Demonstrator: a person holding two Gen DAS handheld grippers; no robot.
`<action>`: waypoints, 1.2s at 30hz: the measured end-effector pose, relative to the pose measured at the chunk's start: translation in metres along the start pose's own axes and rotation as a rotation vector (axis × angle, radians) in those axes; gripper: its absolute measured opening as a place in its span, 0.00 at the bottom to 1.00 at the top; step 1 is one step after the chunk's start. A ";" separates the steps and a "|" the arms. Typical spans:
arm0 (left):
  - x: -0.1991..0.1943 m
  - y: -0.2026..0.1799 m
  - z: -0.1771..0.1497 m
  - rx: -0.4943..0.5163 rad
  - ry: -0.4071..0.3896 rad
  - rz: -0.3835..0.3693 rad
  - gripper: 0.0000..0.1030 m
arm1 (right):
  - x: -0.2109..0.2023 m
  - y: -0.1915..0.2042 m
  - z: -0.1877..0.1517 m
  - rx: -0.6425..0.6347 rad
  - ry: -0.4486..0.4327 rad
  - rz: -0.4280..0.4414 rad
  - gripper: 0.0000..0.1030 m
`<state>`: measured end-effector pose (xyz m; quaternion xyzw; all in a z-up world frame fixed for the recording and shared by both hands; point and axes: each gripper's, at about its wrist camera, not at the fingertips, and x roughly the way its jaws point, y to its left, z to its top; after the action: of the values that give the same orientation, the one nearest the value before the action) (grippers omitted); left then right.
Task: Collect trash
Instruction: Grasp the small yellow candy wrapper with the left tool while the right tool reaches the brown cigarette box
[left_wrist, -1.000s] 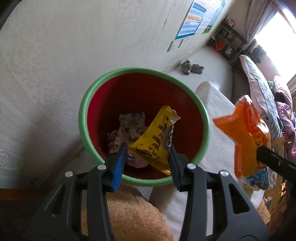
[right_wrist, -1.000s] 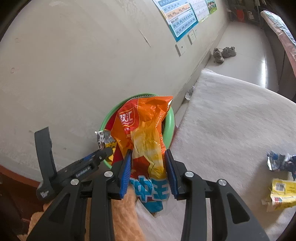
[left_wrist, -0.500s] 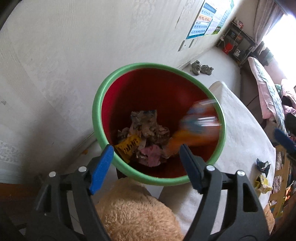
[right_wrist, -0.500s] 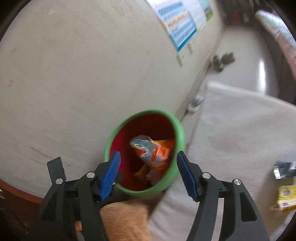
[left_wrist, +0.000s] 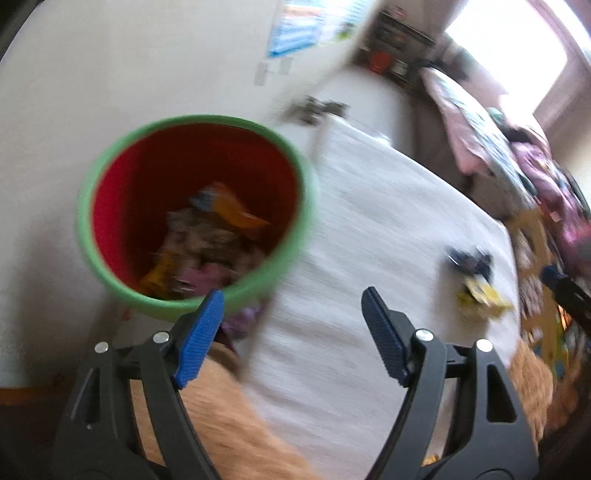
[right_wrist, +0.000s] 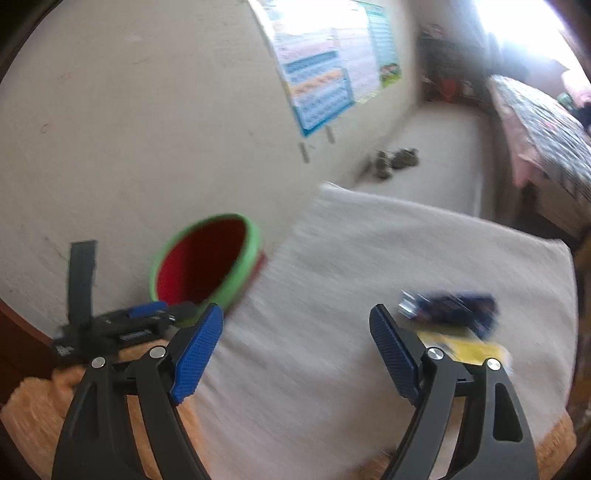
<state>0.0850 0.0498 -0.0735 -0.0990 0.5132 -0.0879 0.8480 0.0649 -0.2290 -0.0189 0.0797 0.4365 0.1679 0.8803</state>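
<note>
The red bin with a green rim (left_wrist: 195, 218) (right_wrist: 207, 266) stands by the wall and holds several wrappers, among them an orange packet (left_wrist: 232, 210). My left gripper (left_wrist: 291, 306) hangs just right of the bin over the pale mat, its jaws opening with nothing between them. My right gripper (right_wrist: 295, 321) is over the mat too, jaws opening and empty. A dark blue wrapper (right_wrist: 454, 306) (left_wrist: 469, 258) and a yellow wrapper (right_wrist: 465, 347) (left_wrist: 484, 299) lie on the mat at the right, beside the right gripper's far finger. Both views are blurred.
A pale mat (right_wrist: 369, 251) covers the middle. A tan fluffy rug (left_wrist: 229, 417) lies near the bottom. The wall carries a poster (right_wrist: 321, 85). Shoes (right_wrist: 395, 162) sit on the floor beyond, with a bed (right_wrist: 539, 136) at the right. The left gripper's body (right_wrist: 122, 325) shows at the left.
Both grippers let go of their packets, yellow from the left and orange from the right, which dropped into the bin. Both then opened wide and swung right, away from the bin, over the mat.
</note>
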 end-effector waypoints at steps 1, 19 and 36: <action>0.000 -0.013 -0.004 0.044 0.010 -0.020 0.72 | -0.005 -0.015 -0.007 0.023 0.018 -0.021 0.77; 0.022 -0.161 -0.155 0.790 0.472 -0.358 0.73 | 0.000 -0.068 -0.123 -0.022 0.388 -0.131 0.76; 0.049 -0.138 -0.142 0.586 0.427 -0.247 0.32 | 0.036 -0.057 -0.119 -0.078 0.459 -0.171 0.76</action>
<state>-0.0254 -0.1070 -0.1444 0.1069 0.6155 -0.3509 0.6976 0.0034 -0.2695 -0.1340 -0.0321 0.6235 0.1232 0.7714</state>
